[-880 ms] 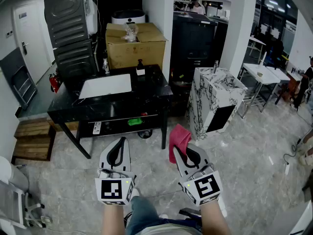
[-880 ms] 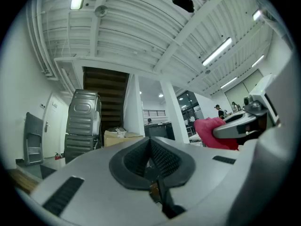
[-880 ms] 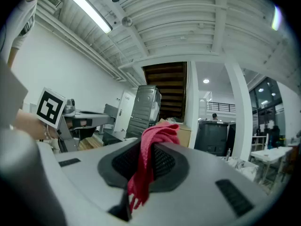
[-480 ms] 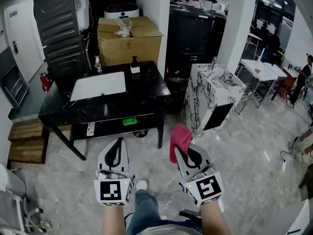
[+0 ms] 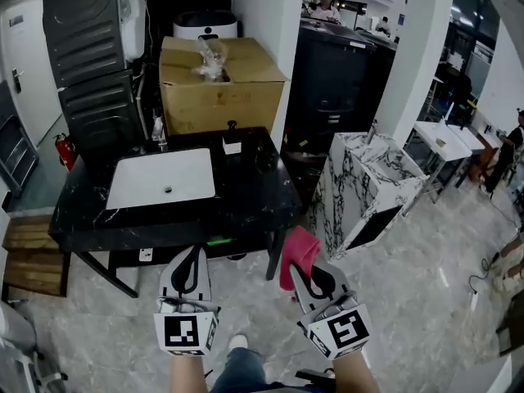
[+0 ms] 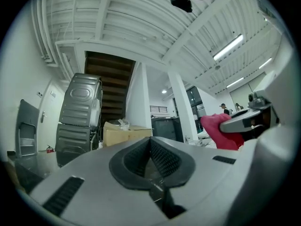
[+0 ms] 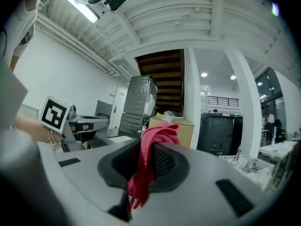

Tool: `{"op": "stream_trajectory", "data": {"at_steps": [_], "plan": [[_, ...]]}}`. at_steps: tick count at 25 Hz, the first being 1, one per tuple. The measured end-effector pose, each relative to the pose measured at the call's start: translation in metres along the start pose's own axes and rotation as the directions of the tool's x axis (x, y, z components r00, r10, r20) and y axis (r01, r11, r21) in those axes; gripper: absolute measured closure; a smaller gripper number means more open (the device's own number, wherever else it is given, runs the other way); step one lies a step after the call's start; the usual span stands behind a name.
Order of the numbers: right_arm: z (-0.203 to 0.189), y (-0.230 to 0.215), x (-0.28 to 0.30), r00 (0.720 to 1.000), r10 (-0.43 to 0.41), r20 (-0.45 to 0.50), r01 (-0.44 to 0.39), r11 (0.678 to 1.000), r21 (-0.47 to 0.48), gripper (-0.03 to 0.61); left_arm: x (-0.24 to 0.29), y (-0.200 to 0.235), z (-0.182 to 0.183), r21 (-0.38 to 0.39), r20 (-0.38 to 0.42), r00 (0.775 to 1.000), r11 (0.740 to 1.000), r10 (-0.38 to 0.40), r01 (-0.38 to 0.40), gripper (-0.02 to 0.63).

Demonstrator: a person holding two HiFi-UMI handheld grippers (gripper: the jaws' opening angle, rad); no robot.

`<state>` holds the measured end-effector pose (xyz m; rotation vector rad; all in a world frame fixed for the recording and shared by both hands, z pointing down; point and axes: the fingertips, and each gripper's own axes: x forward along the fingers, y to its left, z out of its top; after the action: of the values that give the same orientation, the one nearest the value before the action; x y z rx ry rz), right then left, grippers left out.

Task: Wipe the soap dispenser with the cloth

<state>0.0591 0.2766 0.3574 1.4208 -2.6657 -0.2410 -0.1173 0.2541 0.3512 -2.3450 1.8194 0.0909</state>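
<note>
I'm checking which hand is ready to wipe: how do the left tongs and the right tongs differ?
The left tongs are shut on nothing; the right tongs are shut on the red cloth. In the head view the left tongs point straight ahead, while the right tongs lean inward. Both are shut and are held side by side in front of the person.

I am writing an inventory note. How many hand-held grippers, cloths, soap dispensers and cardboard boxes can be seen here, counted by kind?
hand-held gripper: 2 (left hand-held gripper, right hand-held gripper)
cloth: 1
soap dispenser: 1
cardboard box: 1
Total: 5
</note>
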Motion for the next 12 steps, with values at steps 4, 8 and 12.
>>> {"op": "stream_trajectory", "data": {"at_steps": [4,8,12], "plan": [[-0.004,-0.03,0.059,0.999,-0.033,-0.041,0.034,0.999,0.003,0.529,0.058,0.035,-0.001,0.037,-0.006,1.0,0.999,-0.02,0.02,0.601],[0.007,-0.053,0.104,0.997,-0.074,-0.026,0.075,0.997,0.033,0.529,0.1,0.057,-0.003,0.011,0.001,0.997,0.997,-0.075,0.075,0.601],[-0.001,-0.064,0.13,0.996,-0.075,-0.052,0.077,0.996,0.04,0.529,0.131,0.062,-0.012,-0.038,-0.006,0.992,0.991,-0.126,0.126,0.601]]}}
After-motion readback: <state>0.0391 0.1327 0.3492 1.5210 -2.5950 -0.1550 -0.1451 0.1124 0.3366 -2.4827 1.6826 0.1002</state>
